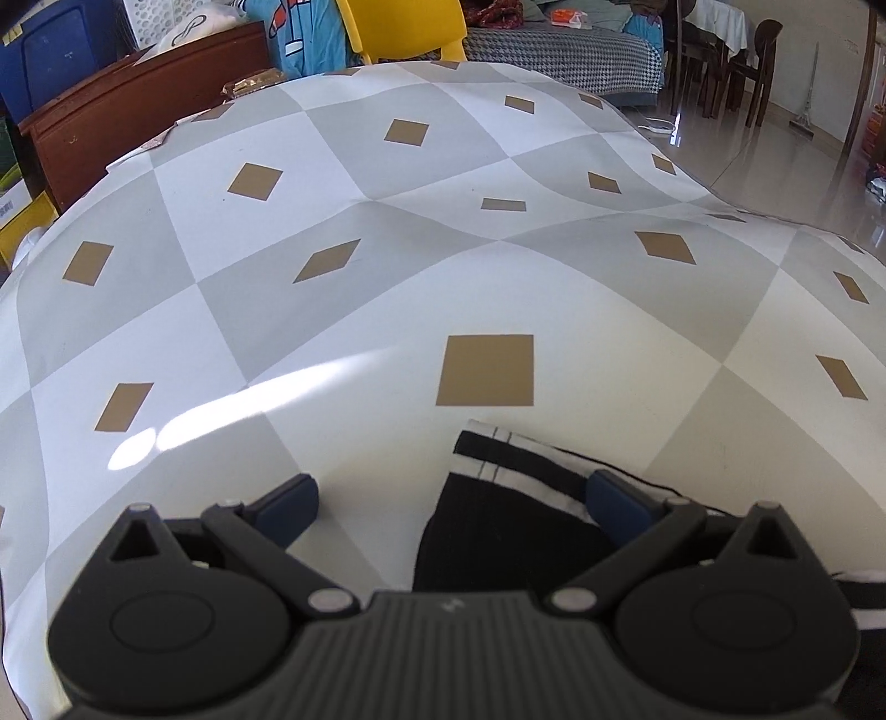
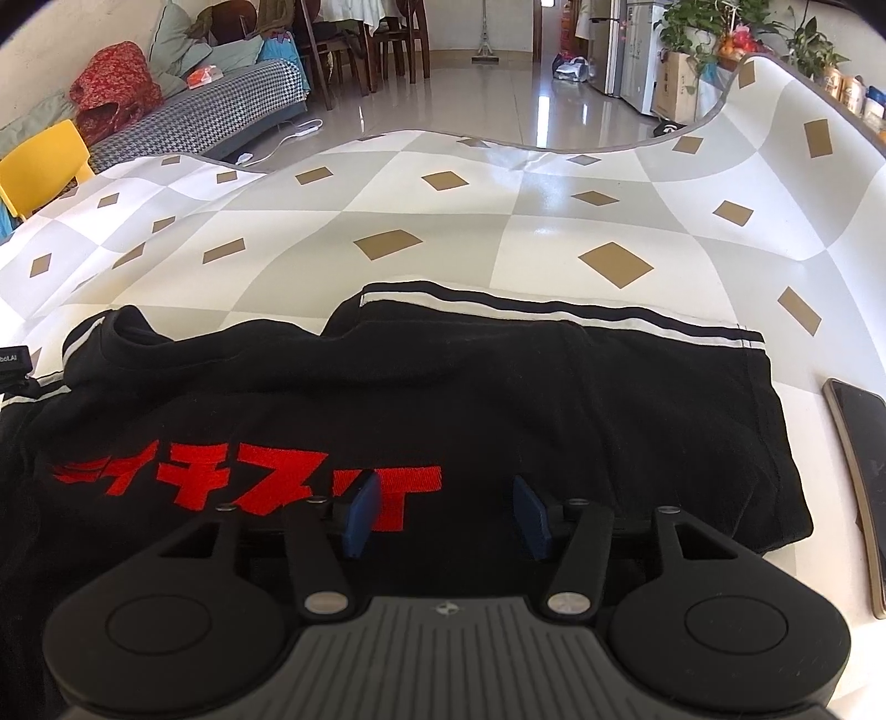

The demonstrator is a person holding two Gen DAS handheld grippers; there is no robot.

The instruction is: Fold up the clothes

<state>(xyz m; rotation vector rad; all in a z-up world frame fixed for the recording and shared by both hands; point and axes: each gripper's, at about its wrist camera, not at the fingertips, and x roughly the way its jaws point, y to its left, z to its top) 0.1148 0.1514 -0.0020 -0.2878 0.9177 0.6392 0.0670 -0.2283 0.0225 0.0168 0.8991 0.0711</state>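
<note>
A black T-shirt (image 2: 443, 399) with red lettering and white-striped sleeve trim lies flat on the checked tablecloth (image 2: 421, 210), its sides folded inward. My right gripper (image 2: 446, 515) hovers just over the shirt's front, open, with nothing between its blue pads. In the left wrist view only one corner of the shirt (image 1: 498, 526) shows, a black sleeve with a white striped cuff. My left gripper (image 1: 451, 512) is wide open there; its right pad (image 1: 614, 509) sits over the sleeve edge and its left pad over bare cloth.
A phone (image 2: 864, 487) lies on the table right of the shirt. A yellow chair (image 1: 404, 27) stands past the far edge, a wooden cabinet (image 1: 138, 111) to the left, and a checked sofa (image 2: 210, 122) beyond. The tablecloth curls up at the right rear (image 2: 803, 138).
</note>
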